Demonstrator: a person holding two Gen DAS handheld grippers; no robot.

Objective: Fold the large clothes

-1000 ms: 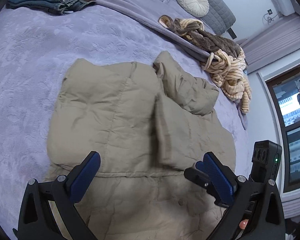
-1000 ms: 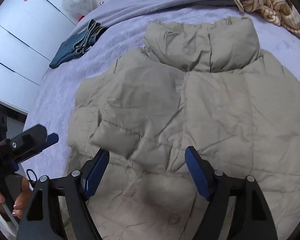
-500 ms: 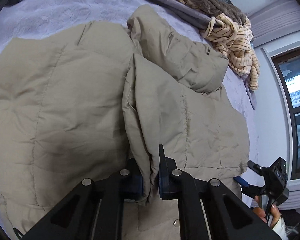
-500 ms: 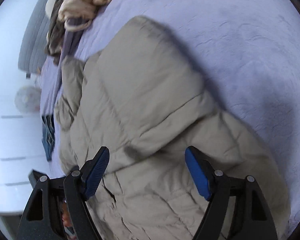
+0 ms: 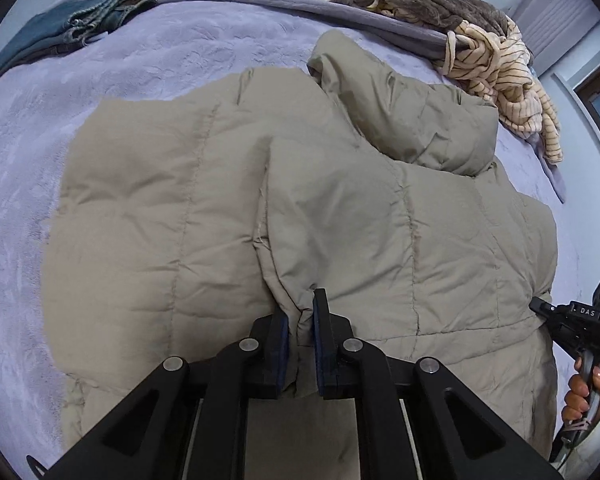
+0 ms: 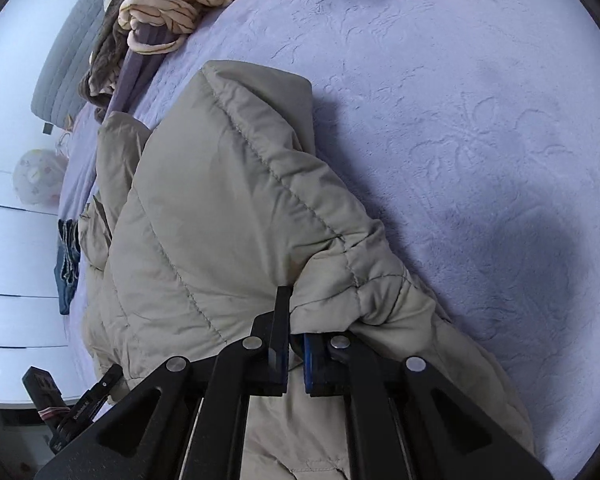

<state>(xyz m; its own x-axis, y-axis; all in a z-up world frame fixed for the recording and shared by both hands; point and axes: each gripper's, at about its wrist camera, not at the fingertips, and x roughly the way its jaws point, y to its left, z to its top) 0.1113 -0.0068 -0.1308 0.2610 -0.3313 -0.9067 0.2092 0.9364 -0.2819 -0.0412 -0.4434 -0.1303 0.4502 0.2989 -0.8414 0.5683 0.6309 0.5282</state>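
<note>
A large beige puffer jacket lies spread on a lavender bedspread. One sleeve is folded across its front. My left gripper is shut on the lower edge of that folded panel near the jacket's middle. In the right wrist view the jacket fills the left half, and my right gripper is shut on a bunched fold at the jacket's right side, by the sleeve cuff. The right gripper's body also shows at the left wrist view's right edge.
Folded blue jeans lie at the bed's far left. A pile of striped cream and brown clothes sits at the far right, also in the right wrist view. White wardrobe doors stand beyond the bed.
Both grippers went from wide open above the jacket to shut on its fabric. The left closed first on the folded panel; the right swung to the jacket's side and closed on it.
</note>
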